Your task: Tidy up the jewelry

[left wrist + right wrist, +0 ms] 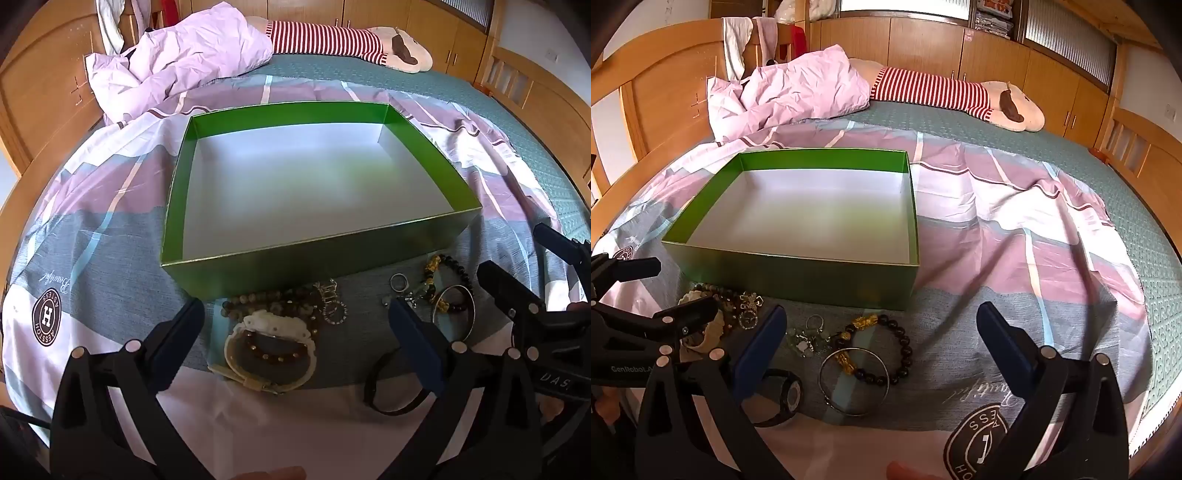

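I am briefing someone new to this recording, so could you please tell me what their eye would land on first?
The open green box, white inside and holding nothing, sits mid-bed on the patchwork bedsheet. Just in front of it lies a scatter of jewelry: a cream watch, a dark beaded bracelet overlapping a silver bangle, and a black watch. The left claw and right claw both hang open above these.

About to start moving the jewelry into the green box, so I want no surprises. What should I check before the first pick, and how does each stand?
1. Green box open, nothing inside: ok.
2. Left gripper open, holding nothing: ok.
3. Right gripper open, holding nothing: ok.
4. White watch between left gripper's fingers: ok.
5. Silver bangle free of black bead bracelet: not ok, they overlap.
6. Bead necklace untangled: cannot tell.
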Available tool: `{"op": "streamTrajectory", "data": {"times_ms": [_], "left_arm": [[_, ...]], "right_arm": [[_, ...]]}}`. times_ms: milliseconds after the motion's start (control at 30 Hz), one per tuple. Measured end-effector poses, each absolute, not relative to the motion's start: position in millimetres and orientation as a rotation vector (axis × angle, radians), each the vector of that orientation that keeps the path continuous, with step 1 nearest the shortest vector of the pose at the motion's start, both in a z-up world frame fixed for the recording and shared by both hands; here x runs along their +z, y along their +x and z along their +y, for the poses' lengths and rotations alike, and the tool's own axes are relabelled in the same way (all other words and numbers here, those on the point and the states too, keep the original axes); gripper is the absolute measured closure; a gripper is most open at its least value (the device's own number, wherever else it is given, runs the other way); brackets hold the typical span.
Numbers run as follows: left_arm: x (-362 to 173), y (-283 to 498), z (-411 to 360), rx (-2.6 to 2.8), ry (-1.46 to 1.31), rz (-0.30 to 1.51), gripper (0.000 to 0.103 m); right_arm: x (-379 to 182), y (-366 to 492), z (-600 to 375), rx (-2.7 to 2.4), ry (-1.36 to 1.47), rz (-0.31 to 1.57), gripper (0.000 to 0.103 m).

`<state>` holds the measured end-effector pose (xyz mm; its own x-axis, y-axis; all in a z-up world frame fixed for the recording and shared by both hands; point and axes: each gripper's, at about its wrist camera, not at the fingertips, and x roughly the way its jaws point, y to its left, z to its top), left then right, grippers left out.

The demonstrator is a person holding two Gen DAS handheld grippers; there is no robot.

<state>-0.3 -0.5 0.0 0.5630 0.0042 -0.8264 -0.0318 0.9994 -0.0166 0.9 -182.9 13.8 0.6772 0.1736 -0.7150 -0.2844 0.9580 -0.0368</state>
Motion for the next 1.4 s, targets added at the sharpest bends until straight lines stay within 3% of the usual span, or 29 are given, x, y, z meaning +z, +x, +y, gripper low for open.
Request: {"op": "streamTrajectory", "data": {"times_ms": [1400], "left_arm": [[-6.9,-1.8,-4.8,0.017,-0.026,0.988,0.004]], "right_arm": [[14.7,0.7,-184.5,0.254,-0.155,0.783,0.003]]}}
